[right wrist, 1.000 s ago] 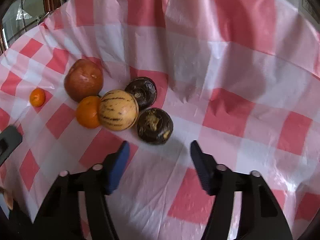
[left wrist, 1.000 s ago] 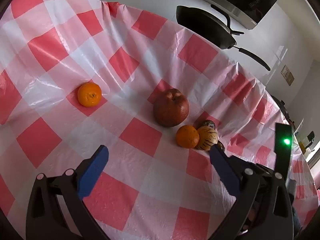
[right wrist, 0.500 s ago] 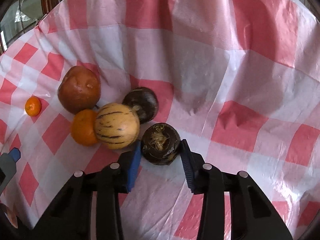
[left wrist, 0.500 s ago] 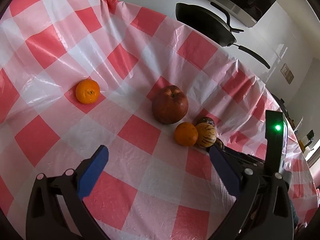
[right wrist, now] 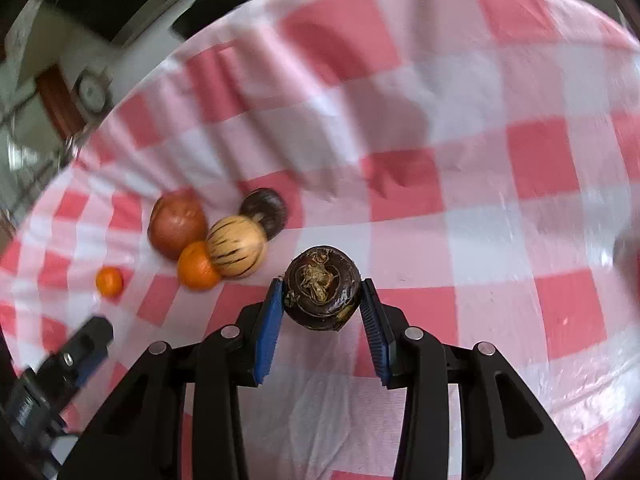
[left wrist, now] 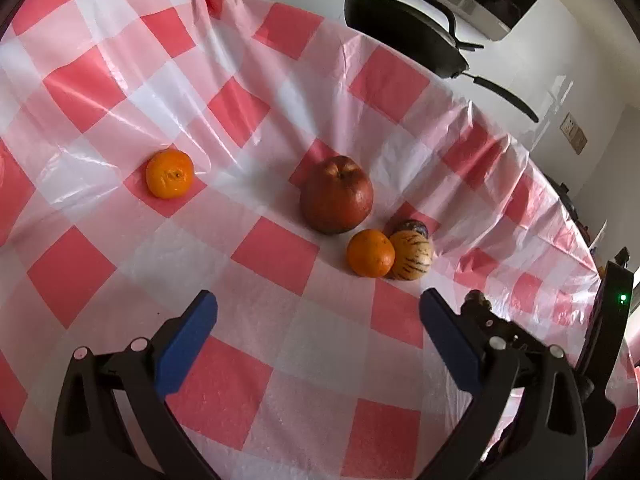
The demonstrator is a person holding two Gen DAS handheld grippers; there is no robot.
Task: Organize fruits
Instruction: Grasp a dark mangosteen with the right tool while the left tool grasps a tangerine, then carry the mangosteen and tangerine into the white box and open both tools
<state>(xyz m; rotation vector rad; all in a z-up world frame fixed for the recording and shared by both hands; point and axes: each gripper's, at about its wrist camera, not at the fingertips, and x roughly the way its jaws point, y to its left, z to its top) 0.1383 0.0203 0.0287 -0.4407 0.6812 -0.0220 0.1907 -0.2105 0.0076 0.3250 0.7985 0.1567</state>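
While the right gripper (right wrist: 322, 300) has its two blue pads pressed on either side of a dark brown, round, rough-skinned fruit (right wrist: 321, 288), that fruit sits apart from the rest, with a gap of cloth between it and the cluster. The cluster lies ahead and to the left of this gripper; the nearest member is the pale yellow, dark-striped round fruit (right wrist: 236, 252). The held fruit is nearly a ball, so it has no long axis to speak of; its dried stem end faces the camera. I judge that the coming move turns on this offset: where the fruit is set down relative to the group on the left.

The left gripper (left wrist: 318, 332) holds nothing, its jaws spread wide over bare red-and-white checked plastic cloth (left wrist: 280, 360) on the worktop. From it, the cluster lies ahead and slightly right, and a lone small orange mandarin (left wrist: 169, 173) lies ahead and left, well apart from the others. The left hand looks nearer to that stray mandarin; the right one is nearer the cluster.

Count: two mandarins, the second (left wrist: 370, 253) touching the striped fruit; one large red apple (left wrist: 336, 195); one striped fruit; two dark brown fruits, one held, the other (right wrist: 266, 213) behind the striped one. Six in all.
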